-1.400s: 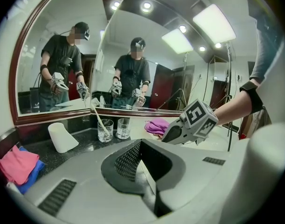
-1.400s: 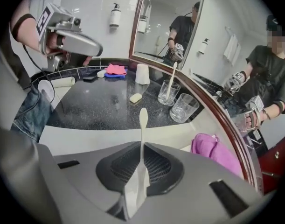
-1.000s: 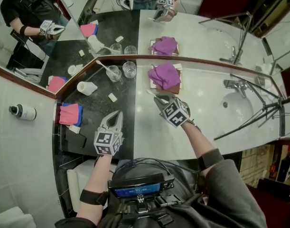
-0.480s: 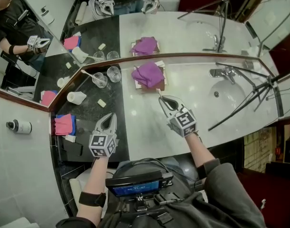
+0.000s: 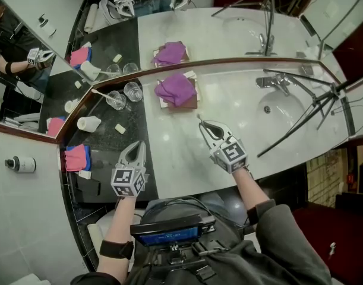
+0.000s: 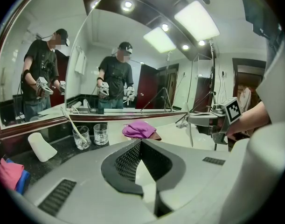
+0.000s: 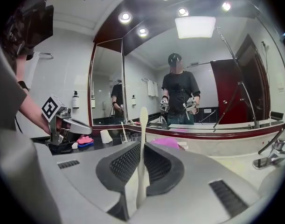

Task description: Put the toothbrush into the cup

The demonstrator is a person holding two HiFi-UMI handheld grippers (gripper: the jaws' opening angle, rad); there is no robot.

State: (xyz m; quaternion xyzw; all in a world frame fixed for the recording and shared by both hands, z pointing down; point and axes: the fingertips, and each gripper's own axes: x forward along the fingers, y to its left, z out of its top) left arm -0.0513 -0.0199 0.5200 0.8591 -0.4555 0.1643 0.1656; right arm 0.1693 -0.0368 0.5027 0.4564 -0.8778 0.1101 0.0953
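The jaws of my right gripper [image 5: 201, 124] are clamped on the toothbrush [image 7: 142, 143], its pads pressing the white handle from both sides, while the jaws of my left gripper [image 5: 138, 145] are closed together with nothing between them. The only markings I can make out are the black-and-white square patterns on each gripper's cube; the label on the small bottle [image 5: 20, 164] at the wall is too small to read. The toothbrush stands nearly upright across the right gripper's jaw tips, its long axis running top to bottom in the right gripper view, with the broader rounded end up above the jaws and the rest of the handle reaching down below them. It hangs over the white counter on my side of the purple cloth [image 5: 176, 89], near that cloth but apart from it. Just left of the purple cloth, on the black part of the counter, stand two clear glass cups [image 5: 133, 91], side by side; the one farther from the cloth [image 5: 116, 100] holds another toothbrush that leans out to the left. Left of the cloth and farther off, a white paper cup [image 5: 89, 123] lies on its side. My left gripper hovers well to the cloth's left and nearer to me, over the black counter. The sink [image 5: 300, 114] lies right of the cloth.
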